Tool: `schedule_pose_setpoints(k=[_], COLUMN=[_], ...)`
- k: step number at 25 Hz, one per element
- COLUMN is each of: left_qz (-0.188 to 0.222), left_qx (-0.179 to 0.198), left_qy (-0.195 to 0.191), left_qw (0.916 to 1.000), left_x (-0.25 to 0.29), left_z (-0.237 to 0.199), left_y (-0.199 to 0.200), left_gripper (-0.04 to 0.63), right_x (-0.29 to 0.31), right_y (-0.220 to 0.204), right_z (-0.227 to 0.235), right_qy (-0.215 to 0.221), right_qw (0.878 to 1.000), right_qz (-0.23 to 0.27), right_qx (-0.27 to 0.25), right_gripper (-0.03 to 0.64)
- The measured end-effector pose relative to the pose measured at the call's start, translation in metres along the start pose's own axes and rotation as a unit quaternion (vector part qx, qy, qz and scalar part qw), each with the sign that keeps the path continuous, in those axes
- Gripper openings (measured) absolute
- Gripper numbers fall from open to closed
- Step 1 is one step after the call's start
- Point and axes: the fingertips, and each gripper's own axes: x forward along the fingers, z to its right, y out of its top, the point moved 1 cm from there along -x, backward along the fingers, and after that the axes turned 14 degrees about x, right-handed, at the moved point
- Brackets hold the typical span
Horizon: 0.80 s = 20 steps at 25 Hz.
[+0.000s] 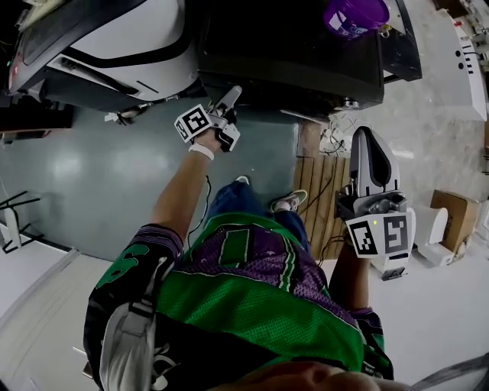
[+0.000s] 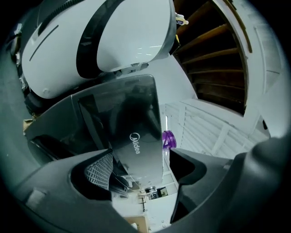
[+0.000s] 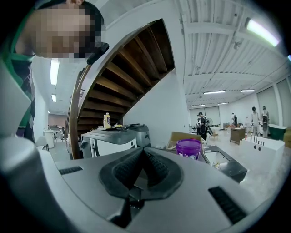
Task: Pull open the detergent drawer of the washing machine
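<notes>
Left gripper: arm stretched out, jaws apart, nothing clamped. Directly ahead of it is the dark washing machine. In the left gripper view the grey Midea-branded panel fills the gap between the jaws. Can't tell whether either jaw touches it. From the head view the tips sit right at the machine's near lower edge.

Detergent drawer: can't pick it out in any view, so all I can place is the machine itself, straight in front of the left gripper.

Purple tub sits on top of that machine, beyond the left gripper and off to its right side. White machine with a black band is to the left of the left gripper, just beside the dark one. Staircase is further back.

Right gripper: held up at the person's side, well apart from the washing machine, jaws together with nothing between them. Wooden pallet lies on the floor below it, and a cardboard box is out to its right. People stand far off ahead of it.
</notes>
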Motion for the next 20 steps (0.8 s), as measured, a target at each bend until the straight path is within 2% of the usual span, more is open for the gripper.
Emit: schedule_pose_setpoints(k=[11, 20], left_qz=[0.068, 0.1], left_qx=[-0.05, -0.069], left_qy=[-0.021, -0.025], left_qw=[0.9962, 0.9923], left_x=[0.014, 0.018], left_z=[-0.022, -0.028], left_y=[0.017, 0.022], left_gripper=[0.403, 0.411], right_x=[0.004, 0.004], right_y=[-0.007, -0.014], right_z=[0.007, 0.009], right_qy=[-0.014, -0.015], right_qw=[1.0, 1.0], right_qz=[-0.011, -0.019], right_qx=[0.0, 0.007], right_gripper=[0.002, 0.002])
